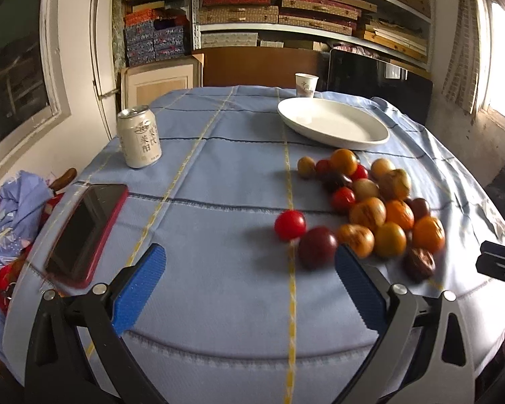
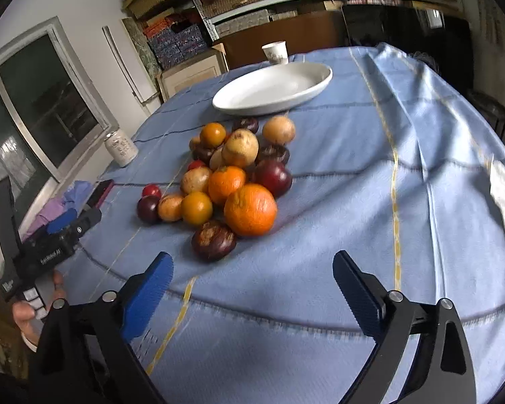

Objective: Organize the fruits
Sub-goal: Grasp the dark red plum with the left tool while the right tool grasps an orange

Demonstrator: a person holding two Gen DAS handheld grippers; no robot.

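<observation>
Both of my hand-held grippers, left [image 1: 250,281] and right [image 2: 252,284], hang spread and empty before the fruit pile [image 2: 225,175]; the plate [image 2: 272,89] waits beyond to receive it.

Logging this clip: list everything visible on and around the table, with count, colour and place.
fruit pile: roughly twenty, orange, yellow-tan, red and dark purple, on the cloth in front of the plate
plate: one, white, empty, behind the fruit
paper cup: one, white, behind the plate
can: one, white, upright, left side of the table
phone: one, red case, lying at the left table edge
tablecloth: one, light blue with yellow lines
shelves: stacked boxes, back wall
left gripper: blue pads, open, above the cloth
right gripper: blue pads, open, near the pile
</observation>
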